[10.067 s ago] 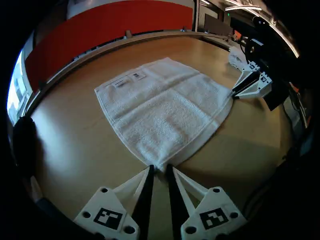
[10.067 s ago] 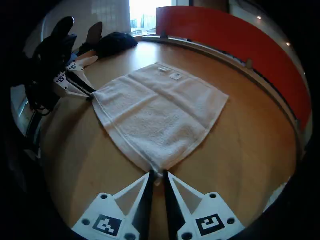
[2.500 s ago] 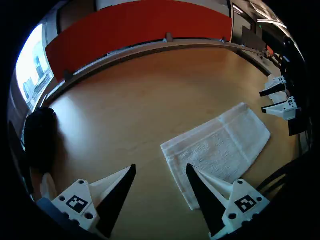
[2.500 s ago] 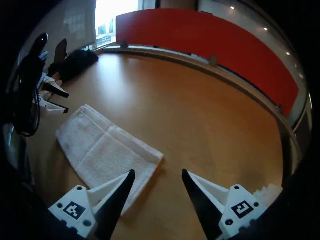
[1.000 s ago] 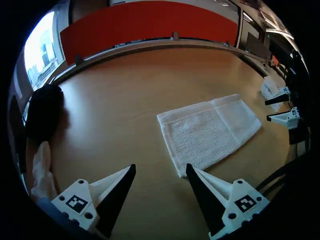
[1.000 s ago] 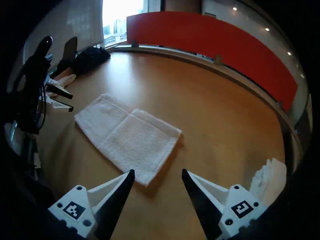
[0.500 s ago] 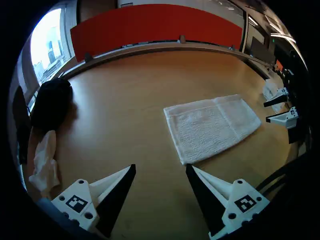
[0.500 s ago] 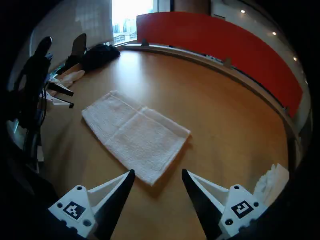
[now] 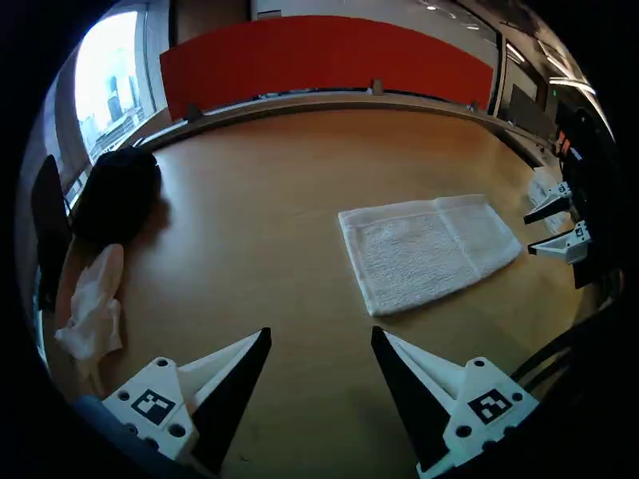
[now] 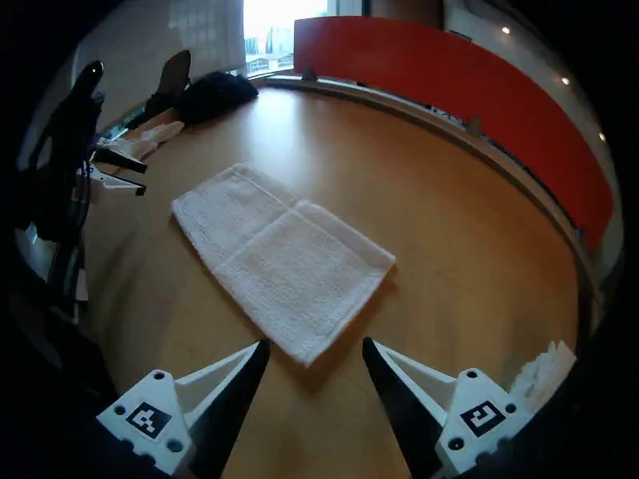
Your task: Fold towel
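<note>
**Towel folded flat, both claws wide**

In the right gripper view, the right gripper hangs over the table with its fingers spread wide and nothing between them. Each finger carries a square black-and-white marker, a pattern rather than writing. The towel's near corner lies just ahead of the gap. Its long axis runs from that corner up and left towards the left gripper. A line crosses the short way at about mid-length. No tag or print can be made out on the white cloth.

In the left gripper view, the left gripper's fingers are equally wide and hold nothing, with the same kind of markers. There the towel lies ahead and to the right, its long axis running across. The right gripper sits just past the towel's far short end, clear of it.

Further off are a crumpled rag, a black bag, a red panel along the table's far edge, and a window.
</note>
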A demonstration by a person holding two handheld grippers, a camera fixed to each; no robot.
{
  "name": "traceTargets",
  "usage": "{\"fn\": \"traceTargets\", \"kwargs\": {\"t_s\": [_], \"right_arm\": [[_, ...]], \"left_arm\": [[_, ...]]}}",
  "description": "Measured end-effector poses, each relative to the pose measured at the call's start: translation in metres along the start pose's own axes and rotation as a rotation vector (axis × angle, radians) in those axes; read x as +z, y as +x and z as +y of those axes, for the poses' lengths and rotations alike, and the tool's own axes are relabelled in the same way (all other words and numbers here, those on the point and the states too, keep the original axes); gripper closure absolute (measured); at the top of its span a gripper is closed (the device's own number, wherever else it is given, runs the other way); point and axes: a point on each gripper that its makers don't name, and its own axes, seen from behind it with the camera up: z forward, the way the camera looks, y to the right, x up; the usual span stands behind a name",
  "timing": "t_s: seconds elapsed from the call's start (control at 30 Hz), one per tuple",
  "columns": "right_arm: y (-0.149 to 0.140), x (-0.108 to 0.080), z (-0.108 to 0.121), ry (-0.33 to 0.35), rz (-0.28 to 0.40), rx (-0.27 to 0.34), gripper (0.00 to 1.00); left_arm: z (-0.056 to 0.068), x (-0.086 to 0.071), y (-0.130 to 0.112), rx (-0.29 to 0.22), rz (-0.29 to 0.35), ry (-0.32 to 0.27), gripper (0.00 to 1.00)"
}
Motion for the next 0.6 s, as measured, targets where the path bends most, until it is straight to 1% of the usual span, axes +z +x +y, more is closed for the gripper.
{"fn": "traceTargets", "kwargs": {"t_s": [0.17, 0.23, 0.3, 0.43, 0.57, 0.6], "right_arm": [[-0.003, 0.002, -0.002, 0.023, -0.020, -0.017, 0.14], [-0.004, 0.003, -0.004, 0.036, -0.031, -0.021, 0.18], [-0.006, 0.004, -0.006, 0.049, -0.043, -0.024, 0.25], [-0.009, 0.007, -0.005, 0.056, -0.060, -0.033, 0.34], [-0.013, 0.008, -0.005, 0.062, -0.078, -0.043, 0.39], [-0.014, 0.008, -0.006, 0.064, -0.084, -0.045, 0.42]], "left_arm": [[-0.003, -0.006, -0.005, -0.013, 0.015, 0.018, 0.07], [-0.004, -0.009, -0.007, -0.018, 0.019, 0.026, 0.07], [-0.005, -0.011, -0.010, -0.023, 0.022, 0.032, 0.07], [-0.006, -0.015, -0.015, -0.028, 0.025, 0.037, 0.07], [-0.006, -0.020, -0.018, -0.034, 0.031, 0.040, 0.07], [-0.006, -0.022, -0.019, -0.036, 0.033, 0.041, 0.07]]}}
